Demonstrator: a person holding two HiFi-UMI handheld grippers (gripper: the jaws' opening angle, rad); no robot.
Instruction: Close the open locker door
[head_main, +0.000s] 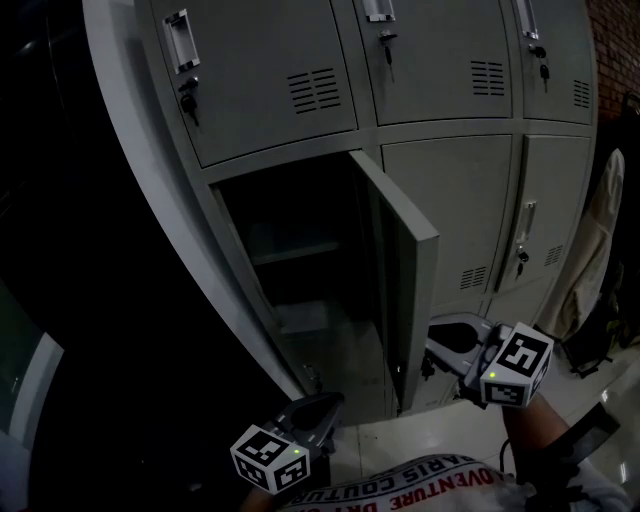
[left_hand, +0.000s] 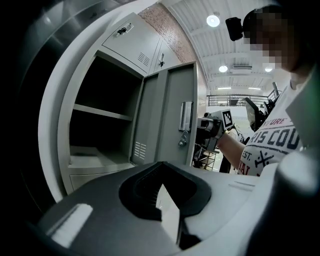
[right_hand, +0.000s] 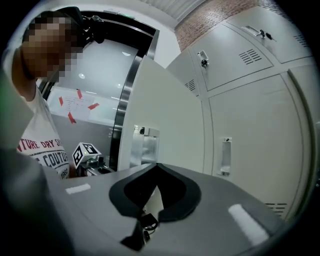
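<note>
The locker door (head_main: 410, 280) stands wide open, swung out from the front of the grey locker bank (head_main: 455, 200) towards the person. It belongs to the compartment in the left column, just under a shut upper locker with a key in its lock. Its free edge points at the person. Inside, the compartment is dark, with one shelf (head_main: 290, 250) across it.

The right gripper (head_main: 447, 345) is low on the outer side of the door, close to its free edge. In the right gripper view its jaws are closed together with nothing clamped that I can make out. The door's pale outer face fills the space ahead of them, with the metal handle (right_hand: 145, 145) just above. A small dark key (right_hand: 142, 220) shows right at the jaw tips, but I cannot tell whether they touch it.

The left gripper (head_main: 310, 412) hangs lower, near the person's printed shirt (head_main: 420, 485) and well apart from the door. It faces the door's inner side and the open compartment. Its jaws are closed together too, empty.

The other lockers in the bank are all shut, and the pale floor (head_main: 430, 440) shines below.
</note>
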